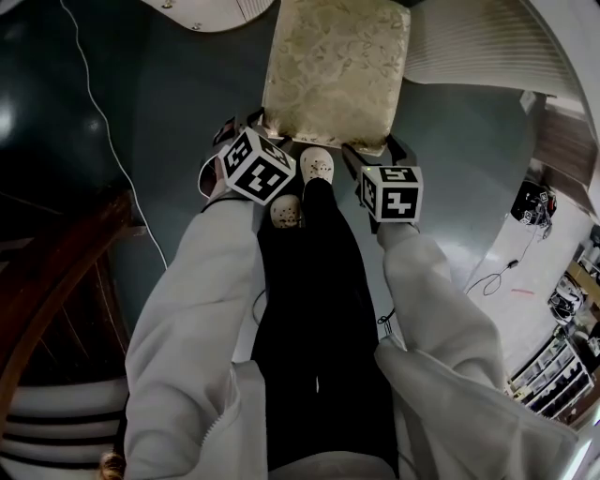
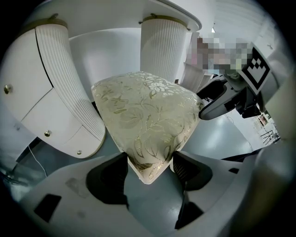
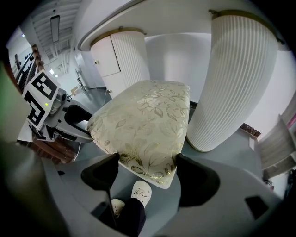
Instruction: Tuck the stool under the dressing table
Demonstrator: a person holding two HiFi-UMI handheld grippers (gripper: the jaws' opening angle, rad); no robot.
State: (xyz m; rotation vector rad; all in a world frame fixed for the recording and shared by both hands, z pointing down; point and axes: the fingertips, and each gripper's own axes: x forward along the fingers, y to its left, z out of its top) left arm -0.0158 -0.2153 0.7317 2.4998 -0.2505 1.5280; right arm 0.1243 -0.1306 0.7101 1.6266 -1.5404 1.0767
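Observation:
The stool (image 1: pixel 333 70) has a square cushion in cream fabric with a gold leaf pattern. It stands on the floor just before the white dressing table (image 1: pixel 211 11), between its two ribbed pedestals (image 2: pixel 164 51) (image 3: pixel 236 78). My left gripper (image 1: pixel 242 122) is shut on the cushion's near left corner (image 2: pixel 143 111), a jaw pressing on each side. My right gripper (image 1: pixel 375 148) is shut on the near right corner (image 3: pixel 143 120) in the same way. Both point steeply down. The stool's legs are hidden under the cushion.
The person's light shoes (image 1: pixel 317 167) stand right behind the stool on the dark floor. A white cable (image 1: pixel 103 122) trails along the left. Dark wooden furniture (image 1: pixel 56 272) is at the left, and shelves with clutter (image 1: pixel 562 366) at the far right.

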